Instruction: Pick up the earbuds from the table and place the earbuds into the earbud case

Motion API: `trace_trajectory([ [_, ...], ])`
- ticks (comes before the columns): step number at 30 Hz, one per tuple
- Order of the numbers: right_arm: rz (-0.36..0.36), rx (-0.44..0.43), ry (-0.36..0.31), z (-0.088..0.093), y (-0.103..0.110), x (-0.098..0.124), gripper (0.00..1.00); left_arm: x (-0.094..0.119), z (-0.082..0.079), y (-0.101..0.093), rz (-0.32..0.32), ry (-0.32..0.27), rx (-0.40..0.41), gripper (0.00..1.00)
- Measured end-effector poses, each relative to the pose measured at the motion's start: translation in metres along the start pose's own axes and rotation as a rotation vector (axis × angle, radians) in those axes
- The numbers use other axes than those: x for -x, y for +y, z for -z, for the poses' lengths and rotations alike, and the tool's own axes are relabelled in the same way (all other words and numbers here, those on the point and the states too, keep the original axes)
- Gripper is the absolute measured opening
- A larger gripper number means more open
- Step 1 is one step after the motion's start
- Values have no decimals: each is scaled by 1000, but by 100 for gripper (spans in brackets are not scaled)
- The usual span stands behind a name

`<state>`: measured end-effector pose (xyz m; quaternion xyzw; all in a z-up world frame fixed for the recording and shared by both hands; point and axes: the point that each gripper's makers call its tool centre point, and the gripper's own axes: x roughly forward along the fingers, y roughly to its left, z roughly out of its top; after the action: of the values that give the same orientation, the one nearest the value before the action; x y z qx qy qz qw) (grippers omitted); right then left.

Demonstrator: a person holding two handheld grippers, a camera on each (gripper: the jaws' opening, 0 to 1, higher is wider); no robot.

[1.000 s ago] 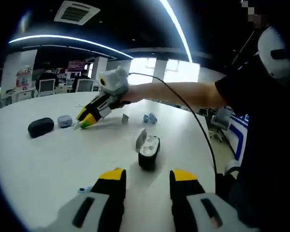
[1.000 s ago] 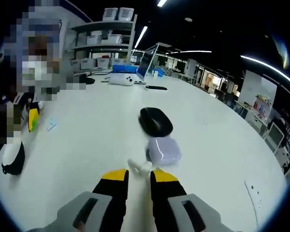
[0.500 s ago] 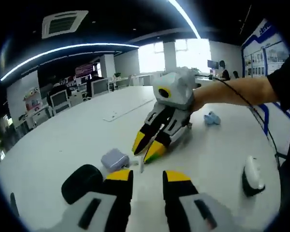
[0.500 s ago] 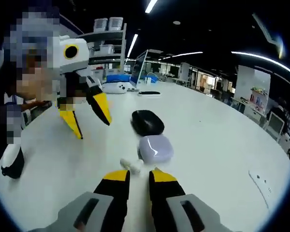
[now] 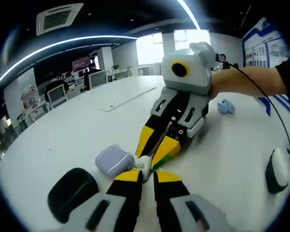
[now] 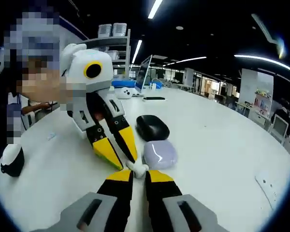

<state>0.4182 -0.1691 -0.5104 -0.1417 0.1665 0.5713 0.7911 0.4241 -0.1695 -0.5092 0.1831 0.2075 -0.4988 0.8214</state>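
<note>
1. Both grippers meet over one white earbud on the white table: in the left gripper view our left gripper (image 5: 144, 175) has its yellow-tipped jaws drawn close together, with the earbud (image 5: 143, 162) at their tips.
2. We cannot tell from that view whether the left jaws actually pinch the earbud or only touch it.
3. Our right gripper (image 5: 154, 151) comes in from above in the same view, its jaws narrowed to a small gap with the earbud at their tips.
4. In the right gripper view the right gripper (image 6: 134, 175) shows its jaws nearly closed, the earbud (image 6: 137, 167) lying just ahead of the tips; a firm grip is not clear.
5. The left gripper (image 6: 117, 155) slants down from the upper left there, its tips at the same earbud.
6. The earbud lies flat; in the right gripper view its long axis runs roughly across the jaws, bulb end to the right.
7. A lilac case (image 6: 159, 154), closed, sits just beside the earbud, and a black case (image 6: 152, 127) lies just beyond the lilac one.
8. The open black earbud case (image 6: 12, 161) stands well apart at the left of the right gripper view, and at the right edge (image 5: 277, 170) of the left gripper view.
9. Bare table (image 6: 217, 145) spreads wide to the right of the cluster, its curved edge far off.
10. A small blue object (image 5: 225, 107) lies farther away, near the person's forearm (image 5: 246, 82).
</note>
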Motion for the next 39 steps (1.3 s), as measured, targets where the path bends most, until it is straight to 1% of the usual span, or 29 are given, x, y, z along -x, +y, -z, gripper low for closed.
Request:
trace_trajectory([
  [5,0,19,3,-1,2,0,9,-4,-2,-3,21,-14,-7,12],
  [11,8,49,29,-4,10,5,9,-2,-3,-12,48,-17,-44,13],
  [14,5,70,21,-12,17,11,9,3,-3,-18,54,-30,-47,15],
  [17,9,101,21,-19,25,16,9,10,-7,-25,59,-60,-40,15],
  [20,8,122,23,-22,34,18,9,18,-10,-33,63,-72,-45,15],
  [22,18,142,17,-27,39,21,9,24,-12,-38,62,-82,-46,15],
  [24,29,169,10,-35,45,24,9,35,-18,-44,58,-101,-50,15],
  [26,40,201,2,-48,52,28,9,47,-25,-49,56,-118,-65,16],
  [27,39,206,-2,-52,55,30,9,52,-29,-50,51,-132,-66,16],
  [29,45,224,-14,-64,62,33,10,65,-41,-47,39,-169,-65,16],
  [30,49,243,-15,-69,67,34,10,71,-45,-49,38,-180,-67,17],
  [32,60,274,-26,-80,76,39,10,84,-51,-57,31,-194,-82,18],
  [33,62,275,-27,-83,80,40,10,88,-54,-60,31,-202,-86,18],
  [34,71,305,-39,-92,89,45,10,97,-59,-66,28,-218,-87,19],
  [35,79,317,-43,-96,95,47,10,103,-61,-71,24,-229,-92,19],
  [37,84,335,-58,-103,109,54,10,114,-65,-84,26,-247,-97,20],
  [38,84,338,-60,-103,112,55,10,116,-66,-86,28,-251,-100,20],
  [39,86,350,-61,-105,119,59,10,121,-67,-93,38,-260,-101,20],
])
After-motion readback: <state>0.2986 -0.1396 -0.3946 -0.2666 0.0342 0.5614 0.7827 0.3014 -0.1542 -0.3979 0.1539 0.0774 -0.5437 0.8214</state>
